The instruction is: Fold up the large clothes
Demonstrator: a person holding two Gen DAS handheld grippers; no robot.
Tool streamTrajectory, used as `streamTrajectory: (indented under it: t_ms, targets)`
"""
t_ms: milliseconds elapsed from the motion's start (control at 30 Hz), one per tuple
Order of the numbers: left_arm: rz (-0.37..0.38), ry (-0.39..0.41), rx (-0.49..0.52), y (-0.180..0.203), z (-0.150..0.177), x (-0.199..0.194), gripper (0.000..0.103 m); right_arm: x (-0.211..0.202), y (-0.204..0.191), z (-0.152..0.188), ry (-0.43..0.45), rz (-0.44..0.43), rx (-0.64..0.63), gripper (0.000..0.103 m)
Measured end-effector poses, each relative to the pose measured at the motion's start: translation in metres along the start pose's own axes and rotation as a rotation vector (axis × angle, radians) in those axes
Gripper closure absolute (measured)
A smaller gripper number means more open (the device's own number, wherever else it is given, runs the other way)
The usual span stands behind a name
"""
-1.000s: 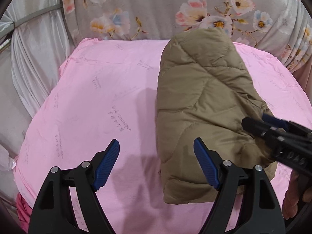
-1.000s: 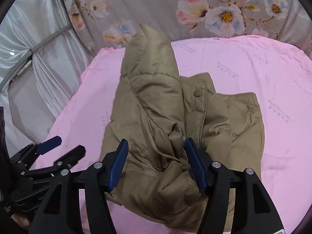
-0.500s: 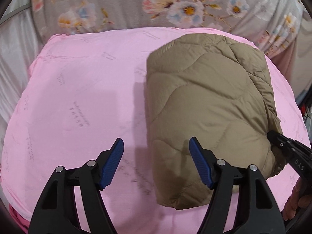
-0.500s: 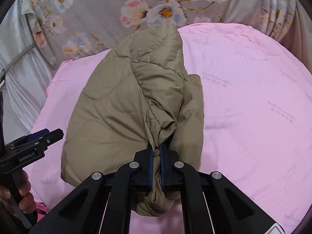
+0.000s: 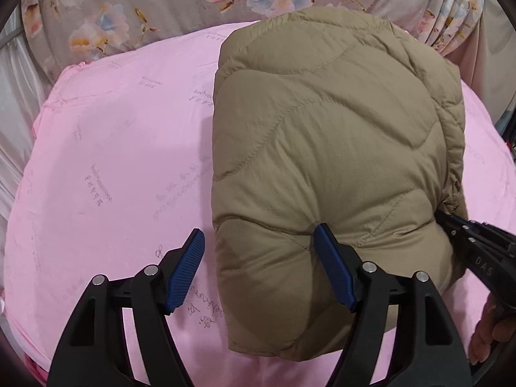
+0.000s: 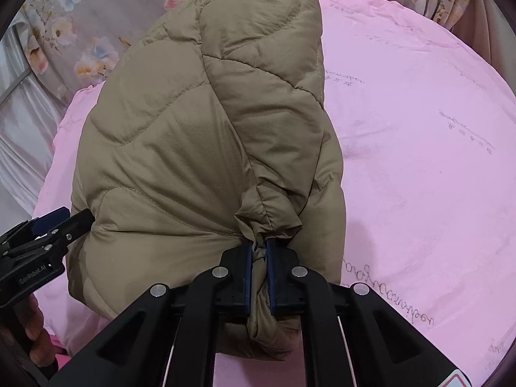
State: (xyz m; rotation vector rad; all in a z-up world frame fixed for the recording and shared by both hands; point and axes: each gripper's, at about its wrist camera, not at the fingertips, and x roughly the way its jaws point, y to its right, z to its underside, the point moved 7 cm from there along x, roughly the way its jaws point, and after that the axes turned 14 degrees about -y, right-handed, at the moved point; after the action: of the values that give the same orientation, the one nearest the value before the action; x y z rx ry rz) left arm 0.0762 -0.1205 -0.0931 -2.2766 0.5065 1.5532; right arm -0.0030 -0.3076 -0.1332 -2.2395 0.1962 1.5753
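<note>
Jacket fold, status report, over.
Left gripper open at jacket edge. Right gripper shut on jacket. Jacket bundled on pink sheet. Nothing in the way.

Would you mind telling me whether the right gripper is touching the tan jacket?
Touching. The right wrist view shows the right gripper shut on a bunched fold of the tan jacket, with fabric pinched between its blue pads.

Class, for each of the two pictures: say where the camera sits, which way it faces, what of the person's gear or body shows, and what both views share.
Left wrist view: on the left gripper, looking forward over its open fingers at the tan quilted jacket; the right gripper enters at right.
Right wrist view: on the right gripper, shut on a gathered jacket fold; the left gripper and a hand show lower left.
Shared: jacket, pink sheet, floral fabric.
</note>
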Motion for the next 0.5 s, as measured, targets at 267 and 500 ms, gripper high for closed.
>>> streamTrajectory:
  t_ms: [267, 500]
  targets:
    - [-0.057, 0.020, -0.012, -0.004, -0.006, 0.008, 0.032, 0.012, -0.012, -0.019, 0.024, 0.049, -0.056, 0.091]
    - [0.054, 0.059, -0.088, -0.039, -0.031, -0.032, 0.035, -0.061, -0.005, -0.018, 0.100, -0.046, -0.031, 0.088]
